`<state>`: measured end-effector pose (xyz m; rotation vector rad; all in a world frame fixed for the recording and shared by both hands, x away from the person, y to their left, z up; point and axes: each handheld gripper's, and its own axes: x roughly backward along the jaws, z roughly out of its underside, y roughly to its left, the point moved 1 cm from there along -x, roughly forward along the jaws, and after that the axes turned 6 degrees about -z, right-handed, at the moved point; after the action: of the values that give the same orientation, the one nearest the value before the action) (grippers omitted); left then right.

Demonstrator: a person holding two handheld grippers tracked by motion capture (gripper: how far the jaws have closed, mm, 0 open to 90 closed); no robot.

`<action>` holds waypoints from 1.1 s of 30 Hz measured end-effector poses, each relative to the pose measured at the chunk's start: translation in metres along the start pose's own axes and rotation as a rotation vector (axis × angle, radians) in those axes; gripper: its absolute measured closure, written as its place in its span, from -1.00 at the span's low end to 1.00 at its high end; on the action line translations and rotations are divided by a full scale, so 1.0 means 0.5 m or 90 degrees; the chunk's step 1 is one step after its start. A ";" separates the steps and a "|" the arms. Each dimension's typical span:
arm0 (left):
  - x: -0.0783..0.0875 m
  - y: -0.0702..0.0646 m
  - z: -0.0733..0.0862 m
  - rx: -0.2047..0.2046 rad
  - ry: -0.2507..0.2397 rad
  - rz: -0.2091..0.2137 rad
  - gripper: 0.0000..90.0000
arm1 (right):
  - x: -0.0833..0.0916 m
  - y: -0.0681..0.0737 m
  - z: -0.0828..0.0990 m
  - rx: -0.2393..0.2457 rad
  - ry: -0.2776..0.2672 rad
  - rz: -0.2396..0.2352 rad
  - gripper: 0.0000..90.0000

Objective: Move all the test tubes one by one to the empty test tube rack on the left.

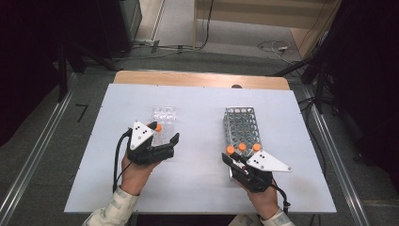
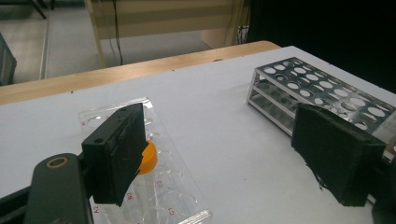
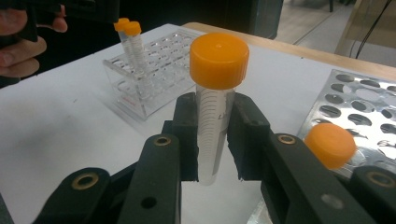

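Orange-capped tube (image 3: 212, 116), clear with printed graduations, stands upright between the pads of the right hand-held gripper (image 3: 214, 140), clamped at mid-body low in the frame. Just right sits the metal rack (image 3: 369, 98). Farther, upper left, the left hand-held gripper (image 2: 224, 154) hangs open by the clear rack (image 3: 154, 60) on the bench (image 1: 197, 183).

A clear plastic tube (image 3: 212, 126) with an orange screw cap is clamped upright between the right jaws, cap sticking up well above them, printed graduations visible down its side. Just off to one side of those jaws, another orange-capped tube (image 3: 329, 143) is seated in the perforated metal rack (image 3: 369, 100), which is parked flat on the tabletop.
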<state>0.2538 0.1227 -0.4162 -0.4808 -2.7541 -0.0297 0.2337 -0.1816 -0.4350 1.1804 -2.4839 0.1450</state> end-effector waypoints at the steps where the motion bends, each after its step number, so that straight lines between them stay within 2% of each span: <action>1: 0.000 0.000 0.000 -0.001 0.001 0.001 -0.60 | -0.005 0.001 0.000 -0.001 0.003 -0.004 0.60; 25: 0.001 -0.018 0.001 -0.010 0.001 0.019 -0.60 | -0.084 0.033 0.003 0.017 0.043 -0.039 0.60; 29: 0.001 -0.029 0.002 -0.017 0.004 0.030 -0.60 | -0.096 0.038 0.002 0.022 0.049 -0.043 0.60; 33: 0.003 -0.051 0.002 -0.028 0.003 0.051 -0.59 | -0.105 0.044 0.000 0.026 0.053 -0.048 0.60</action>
<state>0.2436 0.0991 -0.4159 -0.6005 -2.7317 -0.0714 0.2469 -0.1293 -0.4539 1.2566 -2.3719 0.2211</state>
